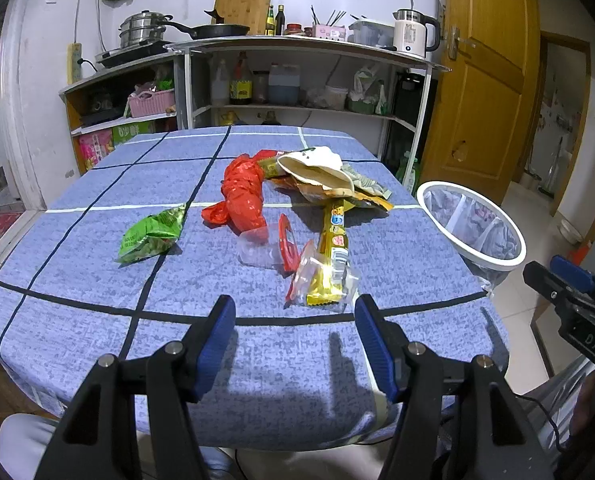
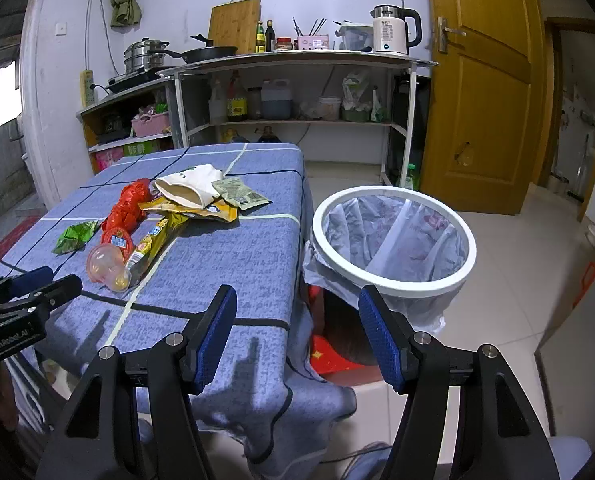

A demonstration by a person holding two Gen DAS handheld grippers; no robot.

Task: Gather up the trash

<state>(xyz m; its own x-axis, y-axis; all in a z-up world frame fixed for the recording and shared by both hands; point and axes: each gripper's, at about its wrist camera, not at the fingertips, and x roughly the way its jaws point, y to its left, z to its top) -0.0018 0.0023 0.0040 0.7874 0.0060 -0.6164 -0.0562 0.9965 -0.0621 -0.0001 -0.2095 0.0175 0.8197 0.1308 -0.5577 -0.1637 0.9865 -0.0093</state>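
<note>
Trash lies on the blue checked tablecloth (image 1: 97, 280): a green snack bag (image 1: 151, 236), a red plastic bag (image 1: 243, 196), a clear cup with a red lid (image 1: 269, 246), a yellow wrapper (image 1: 331, 256), and a paper bowl on crumpled wrappers (image 1: 317, 172). My left gripper (image 1: 293, 320) is open and empty above the table's near edge, just short of the yellow wrapper. My right gripper (image 2: 295, 312) is open and empty over the table's right edge, beside the white-rimmed bin (image 2: 393, 236). The same trash pile (image 2: 169, 208) shows in the right wrist view.
The bin (image 1: 471, 226) stands on the tiled floor right of the table, lined with a bag. Kitchen shelves (image 1: 297, 76) with bottles, pans and a kettle stand behind the table. A wooden door (image 2: 485, 80) is at the right.
</note>
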